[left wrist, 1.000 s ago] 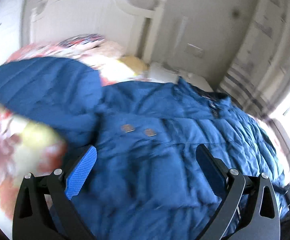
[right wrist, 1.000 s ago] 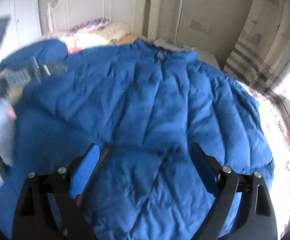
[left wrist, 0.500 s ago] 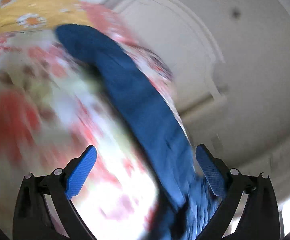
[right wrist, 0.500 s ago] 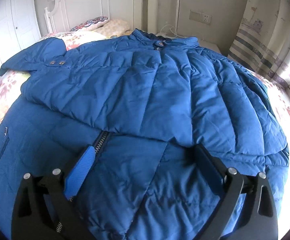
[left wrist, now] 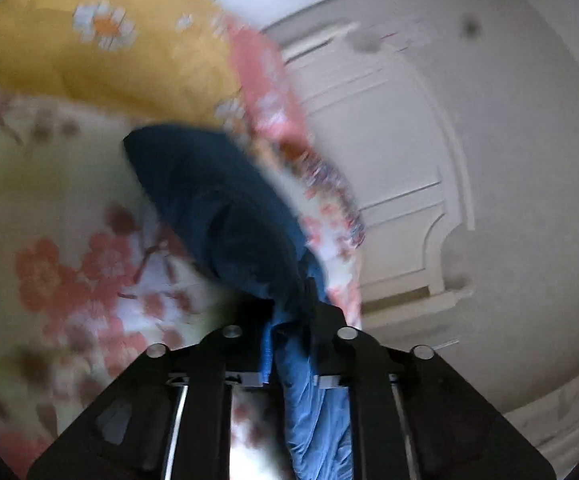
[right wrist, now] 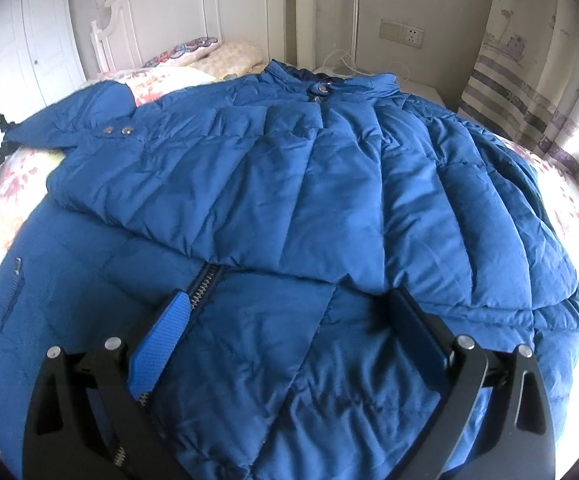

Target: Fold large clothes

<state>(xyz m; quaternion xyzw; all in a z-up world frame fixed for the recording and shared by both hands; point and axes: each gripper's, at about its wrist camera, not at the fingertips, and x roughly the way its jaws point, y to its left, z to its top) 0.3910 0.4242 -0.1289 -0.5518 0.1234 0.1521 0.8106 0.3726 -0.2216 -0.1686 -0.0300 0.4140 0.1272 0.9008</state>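
Sleeve [left wrist: 225, 208] of the blue jacket [right wrist: 289, 184], which is spread across the bed [right wrist: 569, 208], is pinched by the left gripper [left wrist: 289, 320], so a fold inward over the body is probably called for next. Right gripper [right wrist: 289, 320] is held spread just above the hem, nothing gripped. Left view's badly blurred, and the cuff can't be made out.

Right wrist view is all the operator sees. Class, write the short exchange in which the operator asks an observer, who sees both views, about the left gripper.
Operator: Is the left gripper gripping anything?
Observer: Yes, the left gripper is shut on a fold of the blue jacket.
Operator: What does its camera show beyond that fold?
Observer: A yellow cloth with white daisies, blurred, past the fabric's far end.
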